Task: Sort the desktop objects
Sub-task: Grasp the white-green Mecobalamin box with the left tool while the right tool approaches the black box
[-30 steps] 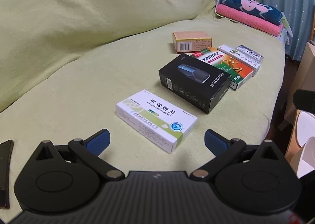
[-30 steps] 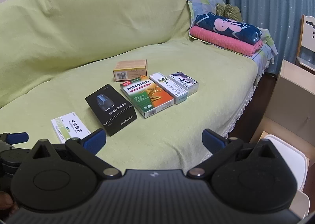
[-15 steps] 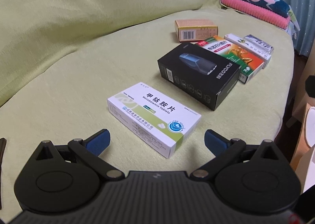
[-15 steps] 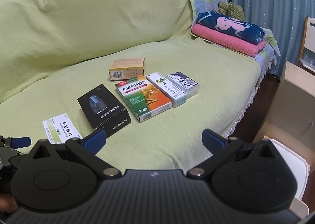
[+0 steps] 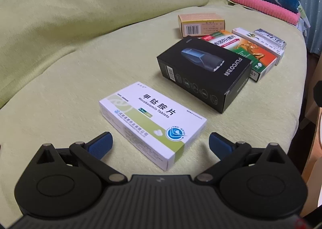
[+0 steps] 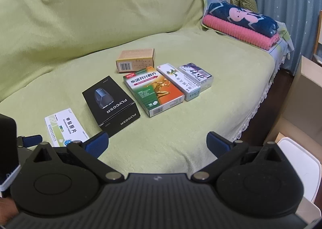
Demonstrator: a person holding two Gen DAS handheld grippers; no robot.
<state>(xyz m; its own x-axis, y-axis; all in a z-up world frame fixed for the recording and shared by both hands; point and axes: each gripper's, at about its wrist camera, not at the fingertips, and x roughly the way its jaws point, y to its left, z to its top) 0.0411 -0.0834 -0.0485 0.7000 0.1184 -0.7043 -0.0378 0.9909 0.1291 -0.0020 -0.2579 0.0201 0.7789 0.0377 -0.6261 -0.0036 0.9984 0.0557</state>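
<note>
White Mecobalamin tablet box (image 5: pixel 153 126), at lower centre on the green sofa cover (image 5: pixel 60 88), has come closer; the left hand-held gripper (image 5: pixel 160 144) is released around it, ready to grasp. The right hand-held gripper (image 6: pixel 158 142) waits released.

Six boxes lie on the sofa (image 6: pixel 201 128). One is a black box (image 6: pixel 110 102). Nearest it on one side is one white box with a green band (image 5: pixel 153 126); on its other side lie one green and orange box (image 6: pixel 155 92), one narrow white box (image 6: pixel 179 81) and one purple-printed box (image 6: pixel 196 74). One tan box (image 6: pixel 135 59) sits behind the black box. Two folded cloths (image 6: pixel 241 25) are stacked far beyond it.
</note>
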